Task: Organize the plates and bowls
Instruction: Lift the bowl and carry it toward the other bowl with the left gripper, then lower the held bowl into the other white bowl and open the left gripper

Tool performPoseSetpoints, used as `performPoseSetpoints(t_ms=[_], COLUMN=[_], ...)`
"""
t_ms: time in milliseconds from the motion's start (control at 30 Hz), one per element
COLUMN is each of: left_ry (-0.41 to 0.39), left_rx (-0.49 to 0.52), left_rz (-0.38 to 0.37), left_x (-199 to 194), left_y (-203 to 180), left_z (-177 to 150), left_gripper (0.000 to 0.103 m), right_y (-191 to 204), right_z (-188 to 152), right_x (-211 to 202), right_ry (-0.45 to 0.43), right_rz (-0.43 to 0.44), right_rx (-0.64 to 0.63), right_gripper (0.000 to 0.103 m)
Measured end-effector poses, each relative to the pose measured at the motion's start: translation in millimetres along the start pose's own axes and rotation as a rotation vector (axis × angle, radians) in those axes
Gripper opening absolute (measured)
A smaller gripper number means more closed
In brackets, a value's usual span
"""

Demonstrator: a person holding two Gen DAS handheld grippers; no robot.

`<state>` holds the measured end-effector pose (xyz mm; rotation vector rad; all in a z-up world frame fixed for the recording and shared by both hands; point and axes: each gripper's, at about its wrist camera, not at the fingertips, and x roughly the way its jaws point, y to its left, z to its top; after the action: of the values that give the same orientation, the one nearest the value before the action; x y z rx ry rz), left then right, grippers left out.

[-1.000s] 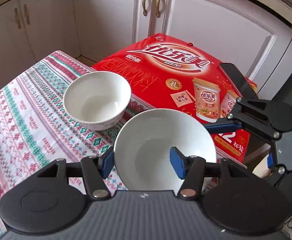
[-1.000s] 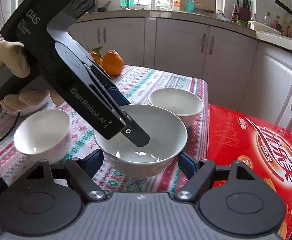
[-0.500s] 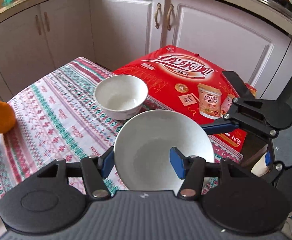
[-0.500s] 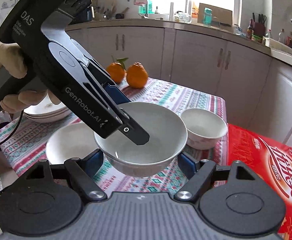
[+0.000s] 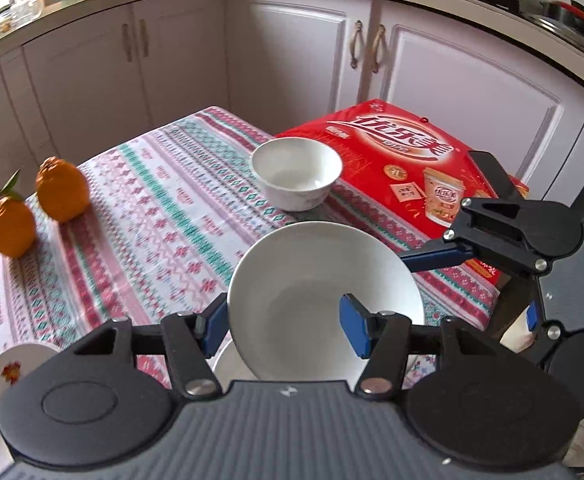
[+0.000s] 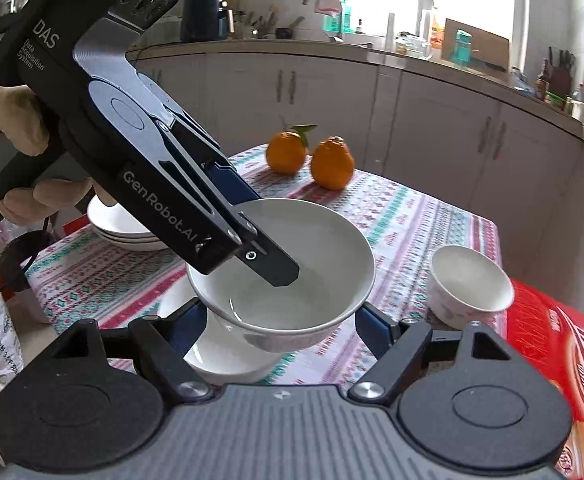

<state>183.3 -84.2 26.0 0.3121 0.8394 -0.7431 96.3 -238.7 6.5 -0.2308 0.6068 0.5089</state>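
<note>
Your table [image 5: 139, 216], under a red, green and white patterned cloth, fills most of both views. A red printed box [image 5: 408, 160] lies just off its far right corner. Your left gripper [image 6: 251, 240] is clamped on the near-left rim of a large white bowl [image 6: 292, 272]: one finger inside, one outside, bowl lifted and tilted. In the left wrist view that bowl [image 5: 324, 300] sits between the blue pads [image 5: 354, 330]. Directly beneath it rests a second white bowl [image 6: 227, 356] on the cloth, partly hidden. Your right gripper [image 6: 279, 322] is spread wide, its fingers either side of the held bowl below the rim; whether they touch it you cannot tell. A stack of white plates [image 6: 119, 228] sits at the left behind your gloved left hand [image 6: 7, 128]. A small white bowl [image 6: 470, 292] stands at the right edge, touching the box. Two oranges [image 6: 312, 158], side by side, sit at the far end.
</note>
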Motion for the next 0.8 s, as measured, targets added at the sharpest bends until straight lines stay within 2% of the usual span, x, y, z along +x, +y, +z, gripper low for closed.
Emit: performPoseSetpoints(t_ms=[433,800], left_ry=[0.009,0.023], left_rx=[-0.064,-0.080], left_rz=[-0.003,-0.029], left_x=[-3,7], left_y=[21,22], left_z=[-32,-38], left_gripper=[0.057,0.057], right_y=[21,19], right_z=[-2,-7], right_x=[25,33], right_ry=[0.062,0.100], right_rz=[0.069,0.082], right_rx=[0.013,0.046], right_gripper=[0.085,0.085])
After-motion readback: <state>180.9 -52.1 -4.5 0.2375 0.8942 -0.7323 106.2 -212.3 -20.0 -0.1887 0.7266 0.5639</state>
